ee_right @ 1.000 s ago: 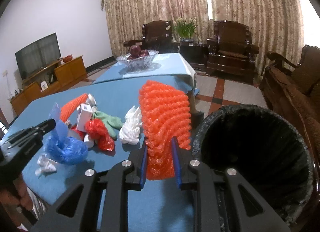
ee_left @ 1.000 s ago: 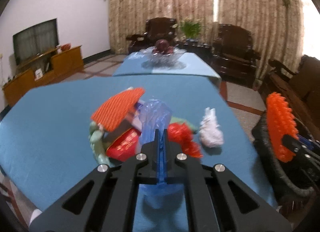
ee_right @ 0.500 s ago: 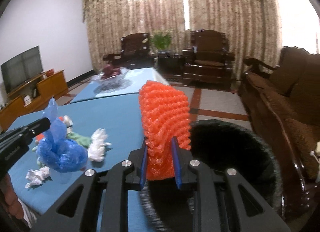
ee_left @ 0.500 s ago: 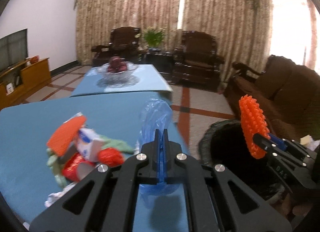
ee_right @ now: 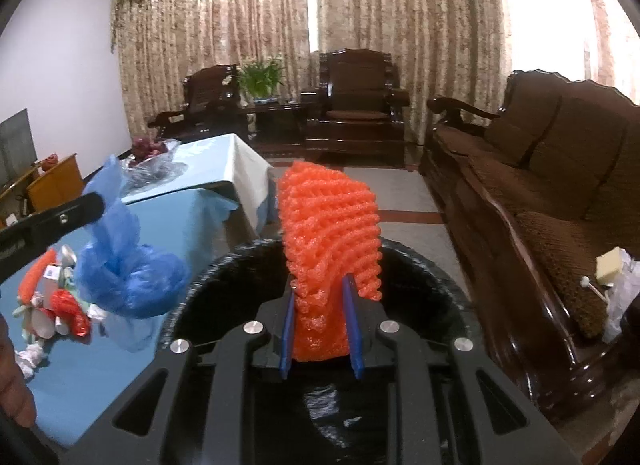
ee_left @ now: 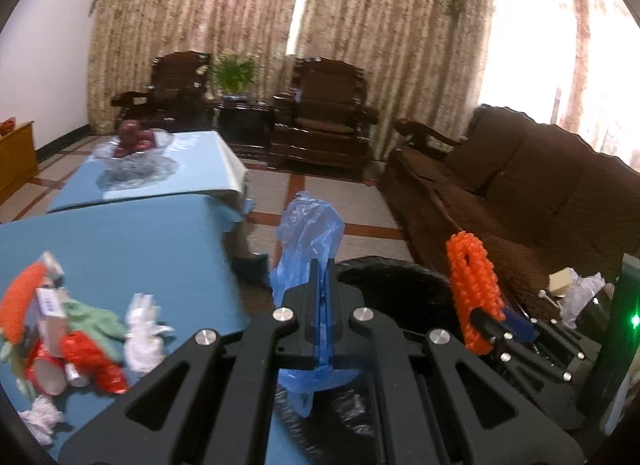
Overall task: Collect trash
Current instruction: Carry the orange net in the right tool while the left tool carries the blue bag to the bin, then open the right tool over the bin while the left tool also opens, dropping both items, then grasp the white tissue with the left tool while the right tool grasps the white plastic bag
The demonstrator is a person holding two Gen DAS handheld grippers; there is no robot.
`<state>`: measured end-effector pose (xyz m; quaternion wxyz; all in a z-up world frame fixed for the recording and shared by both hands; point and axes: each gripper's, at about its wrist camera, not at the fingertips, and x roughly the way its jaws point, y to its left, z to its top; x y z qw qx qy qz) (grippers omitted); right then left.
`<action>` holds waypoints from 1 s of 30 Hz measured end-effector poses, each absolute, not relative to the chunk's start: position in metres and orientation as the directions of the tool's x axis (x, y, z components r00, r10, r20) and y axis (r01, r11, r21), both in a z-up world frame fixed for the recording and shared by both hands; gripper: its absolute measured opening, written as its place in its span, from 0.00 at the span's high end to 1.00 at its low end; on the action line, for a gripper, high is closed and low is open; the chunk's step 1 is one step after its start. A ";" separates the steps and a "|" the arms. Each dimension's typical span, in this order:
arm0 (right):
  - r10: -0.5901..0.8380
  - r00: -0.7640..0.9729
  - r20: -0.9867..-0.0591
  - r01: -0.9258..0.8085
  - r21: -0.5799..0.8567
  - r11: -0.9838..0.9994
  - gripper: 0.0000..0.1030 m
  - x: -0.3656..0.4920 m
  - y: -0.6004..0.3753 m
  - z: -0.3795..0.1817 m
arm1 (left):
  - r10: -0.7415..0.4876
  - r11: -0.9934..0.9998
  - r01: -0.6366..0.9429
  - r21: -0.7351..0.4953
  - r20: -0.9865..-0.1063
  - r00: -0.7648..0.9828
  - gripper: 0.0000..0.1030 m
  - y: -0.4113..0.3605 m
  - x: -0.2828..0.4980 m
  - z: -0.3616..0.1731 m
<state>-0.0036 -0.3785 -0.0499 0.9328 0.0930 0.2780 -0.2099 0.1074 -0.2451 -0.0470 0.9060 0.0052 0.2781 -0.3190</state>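
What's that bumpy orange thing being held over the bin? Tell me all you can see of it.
The orange foam net is a soft, ribbed mesh sleeve, the kind that looks like fruit padding. It stands upright, its lower end pinched flat between the right gripper's blue-padded fingers, its wider top flaring free. It hangs above the black-lined trash bin, touching nothing else.

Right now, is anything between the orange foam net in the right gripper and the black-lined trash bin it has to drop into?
Nothing visible. The orange foam net, clamped in the right gripper, hangs over the open mouth of the black-lined trash bin. The crumpled blue plastic bag in the left gripper sits off to one side, near the rim.
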 end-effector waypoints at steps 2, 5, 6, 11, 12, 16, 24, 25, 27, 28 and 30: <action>-0.342 0.751 -0.564 0.453 0.064 0.889 0.78 -0.005 -0.384 -0.053 | -0.587 0.784 0.596 -0.173 -0.519 0.622 0.99 -0.258 0.109 -0.052; -0.358 0.735 -0.576 0.476 0.062 0.877 0.71 -0.009 -0.391 -0.058 | -0.604 0.764 0.620 -0.181 -0.540 0.586 0.95 -0.269 0.109 -0.061; -0.360 0.731 -0.580 0.483 0.066 0.873 0.64 -0.011 -0.392 -0.060 | -0.605 0.762 0.621 -0.184 -0.544 0.581 0.92 -0.270 0.110 -0.063; -0.360 0.721 -0.592 0.490 0.068 0.869 0.38 -0.012 -0.387 -0.066 | -0.584 0.788 0.588 -0.181 -0.524 0.620 0.41 -0.241 0.104 -0.061; -0.358 0.721 -0.593 0.486 0.065 0.871 0.28 -0.010 -0.385 -0.066 | -0.572 0.797 0.579 -0.173 -0.527 0.629 0.39 -0.232 0.105 -0.061; -0.342 0.742 -0.576 0.454 0.057 0.889 0.06 0.003 -0.353 -0.061 | -0.496 0.851 0.503 -0.148 -0.541 0.680 0.30 -0.188 0.112 -0.064; -0.186 0.809 -0.558 0.264 0.062 0.962 0.06 0.042 -0.261 -0.054 | -0.258 0.962 0.266 -0.067 -0.553 0.792 0.23 -0.067 0.114 -0.069; -0.166 0.816 -0.554 0.242 0.067 0.968 0.06 0.047 -0.249 -0.055 | -0.220 0.972 0.231 -0.050 -0.554 0.803 0.23 -0.050 0.112 -0.071; -0.129 0.828 -0.546 0.204 0.079 0.976 0.06 0.052 -0.229 -0.056 | -0.151 0.986 0.167 -0.022 -0.563 0.813 0.23 -0.022 0.108 -0.076; -0.115 0.831 -0.544 0.191 0.084 0.978 0.06 0.054 -0.222 -0.057 | -0.130 0.989 0.147 -0.015 -0.569 0.812 0.23 -0.012 0.107 -0.077; -0.079 0.840 -0.537 0.153 0.095 0.984 0.06 0.061 -0.200 -0.059 | -0.087 0.994 0.106 -0.001 -0.583 0.808 0.23 0.008 0.106 -0.082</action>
